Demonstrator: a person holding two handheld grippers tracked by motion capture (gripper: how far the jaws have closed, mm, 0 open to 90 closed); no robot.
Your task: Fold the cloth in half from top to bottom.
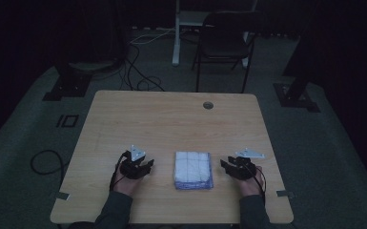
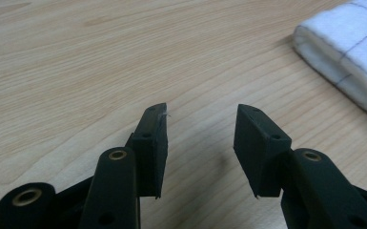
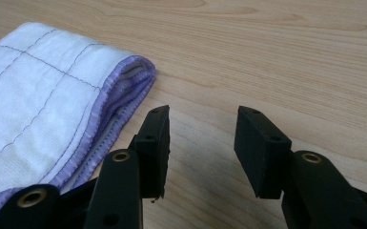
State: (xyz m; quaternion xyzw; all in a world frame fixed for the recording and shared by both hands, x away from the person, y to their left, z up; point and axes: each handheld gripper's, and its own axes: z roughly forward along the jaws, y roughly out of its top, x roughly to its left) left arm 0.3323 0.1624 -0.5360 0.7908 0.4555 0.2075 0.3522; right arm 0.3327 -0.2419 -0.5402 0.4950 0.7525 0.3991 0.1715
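A folded white cloth (image 1: 193, 169) with stitched squares and a purple edge lies flat on the wooden table (image 1: 171, 119), near its front edge. My left gripper (image 1: 147, 164) rests to the left of it, open, with bare wood between its jaws (image 2: 200, 143); the cloth (image 2: 352, 52) shows at that view's upper right, apart from the jaws. My right gripper (image 1: 225, 164) sits to the right of the cloth, open too, nothing between its jaws (image 3: 201, 143). The cloth's purple hem (image 3: 109, 119) lies just left of its left pad.
A round cable hole (image 1: 208, 105) sits near the table's far edge. Beyond the table stand a dark chair (image 1: 224, 43) and a white desk leg (image 1: 176, 33), with cables on the floor. The room is dim.
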